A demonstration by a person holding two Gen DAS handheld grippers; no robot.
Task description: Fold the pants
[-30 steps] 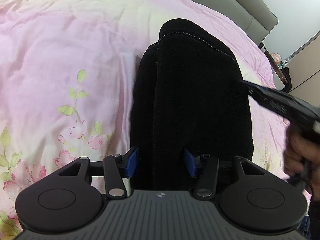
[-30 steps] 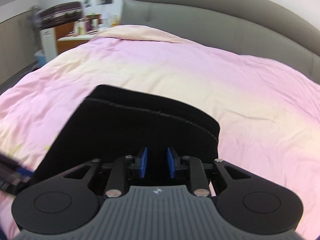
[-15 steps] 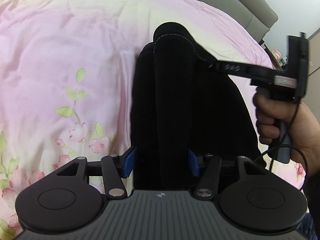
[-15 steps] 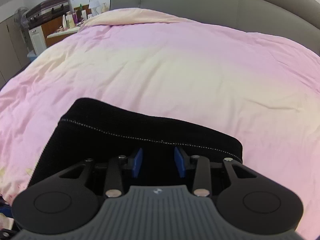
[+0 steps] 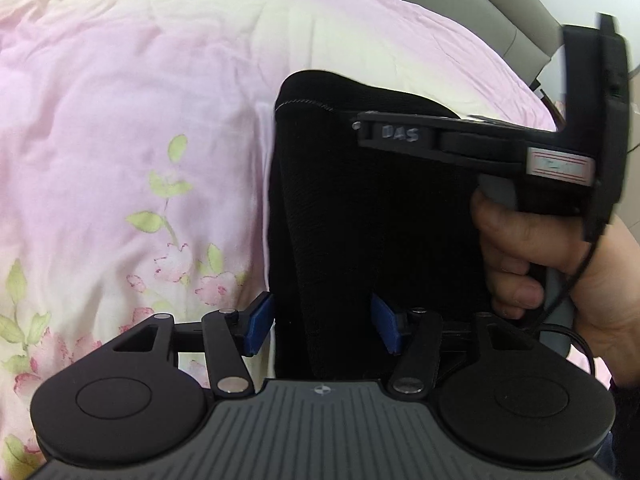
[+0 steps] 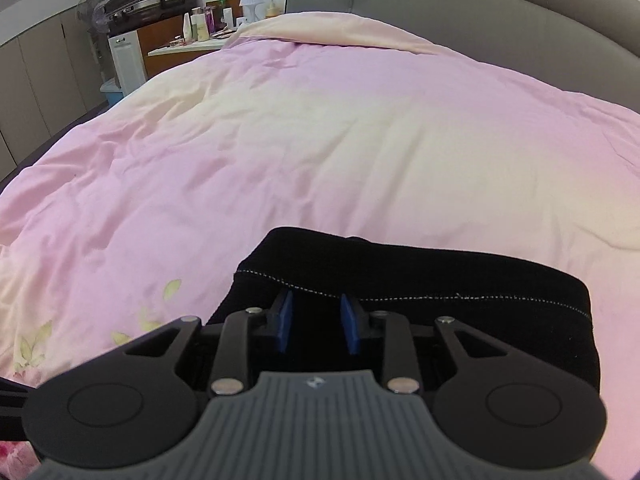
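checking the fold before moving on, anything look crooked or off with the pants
Nothing stands out. The black pants lie in a tidy folded stack on the pink quilt, hem stitching running straight, no loose leg sticking out.

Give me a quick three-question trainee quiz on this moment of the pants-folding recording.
1. What do the black pants lie on?
2. True or false: pale stitching runs along the pants' hem.
3. The print beside the pants shows: A stripes, B flowers and leaves, C stars.

Key: 1 a pink duvet; 2 true; 3 B.
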